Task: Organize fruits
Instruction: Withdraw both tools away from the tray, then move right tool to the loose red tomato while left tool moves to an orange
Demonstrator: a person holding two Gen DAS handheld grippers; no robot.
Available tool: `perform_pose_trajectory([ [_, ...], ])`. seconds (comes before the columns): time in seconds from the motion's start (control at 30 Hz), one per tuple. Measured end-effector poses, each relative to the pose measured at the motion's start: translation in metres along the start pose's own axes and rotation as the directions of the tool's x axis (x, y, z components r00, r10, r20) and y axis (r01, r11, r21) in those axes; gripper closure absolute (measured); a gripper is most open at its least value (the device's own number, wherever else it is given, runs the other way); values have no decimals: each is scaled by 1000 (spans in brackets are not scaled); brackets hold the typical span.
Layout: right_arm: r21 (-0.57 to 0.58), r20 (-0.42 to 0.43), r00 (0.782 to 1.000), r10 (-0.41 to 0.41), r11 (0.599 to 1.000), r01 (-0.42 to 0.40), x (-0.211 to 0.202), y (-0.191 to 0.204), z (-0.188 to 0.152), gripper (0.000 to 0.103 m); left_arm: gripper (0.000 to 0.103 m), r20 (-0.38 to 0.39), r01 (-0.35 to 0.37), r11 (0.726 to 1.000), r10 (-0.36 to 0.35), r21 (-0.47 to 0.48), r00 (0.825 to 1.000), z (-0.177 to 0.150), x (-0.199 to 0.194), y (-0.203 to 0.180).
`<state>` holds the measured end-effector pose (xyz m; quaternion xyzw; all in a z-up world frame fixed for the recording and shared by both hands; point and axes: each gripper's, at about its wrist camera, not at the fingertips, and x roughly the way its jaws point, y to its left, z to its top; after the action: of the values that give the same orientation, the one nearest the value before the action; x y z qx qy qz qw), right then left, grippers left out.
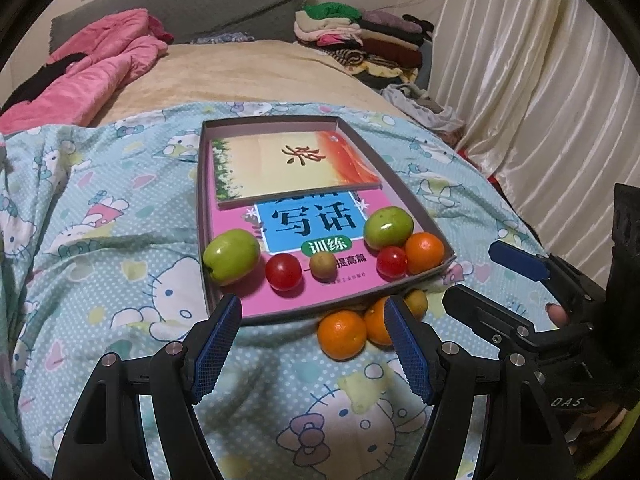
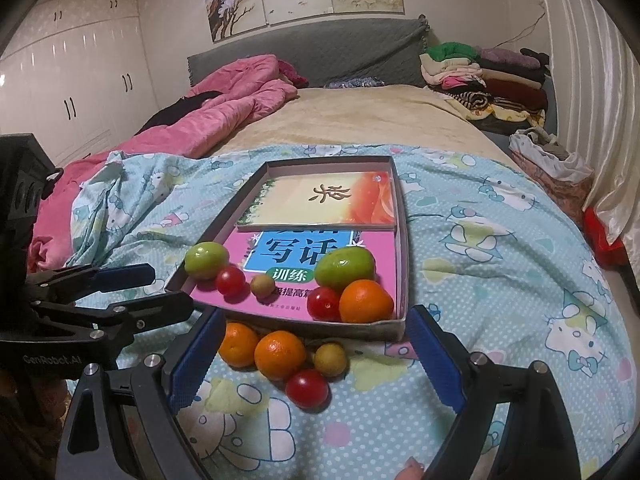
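Note:
A shallow grey box (image 1: 400, 196) (image 2: 402, 240) lies on the cartoon bedsheet with two books inside. Along its near edge sit two green fruits (image 1: 231, 255) (image 1: 388, 227), two cherry tomatoes (image 1: 283, 272) (image 1: 391, 261), a small brownish fruit (image 1: 322, 265) and an orange (image 1: 425, 252). On the sheet in front of the box lie two oranges (image 2: 238, 344) (image 2: 280, 354), a small brownish fruit (image 2: 330, 359) and a cherry tomato (image 2: 307, 388). My left gripper (image 1: 314, 316) is open just before the box's near edge, nothing between its fingers. My right gripper (image 2: 316, 350) is open, its fingers either side of the loose fruits without touching them.
A pink quilt (image 2: 224, 100) is bunched at the back left of the bed. Folded clothes (image 2: 488, 76) are stacked at the back right. White curtains (image 1: 520, 80) hang on the right, white wardrobes (image 2: 72, 80) on the left. A bag (image 2: 552, 168) sits beside the bed's right edge.

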<state>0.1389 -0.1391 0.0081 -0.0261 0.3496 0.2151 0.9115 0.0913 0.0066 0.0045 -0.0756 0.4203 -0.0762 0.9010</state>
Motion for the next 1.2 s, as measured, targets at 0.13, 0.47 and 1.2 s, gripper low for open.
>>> perform_pose_trajectory([
  [0.13, 1, -16, 1000, -2, 1000, 2, 2, 1, -2, 12, 28, -15, 4, 1000, -4, -3, 1000, -2, 2, 0],
  [0.47, -6, -42, 999, -11, 1000, 10, 4, 4, -8, 12, 28, -39, 5, 1000, -5, 1, 999, -3, 6, -2],
  [1.2, -2, -146, 988, -54, 999, 54, 16, 0, -23, 12, 28, -140, -5, 1000, 8, 23, 990, -15, 31, -6],
])
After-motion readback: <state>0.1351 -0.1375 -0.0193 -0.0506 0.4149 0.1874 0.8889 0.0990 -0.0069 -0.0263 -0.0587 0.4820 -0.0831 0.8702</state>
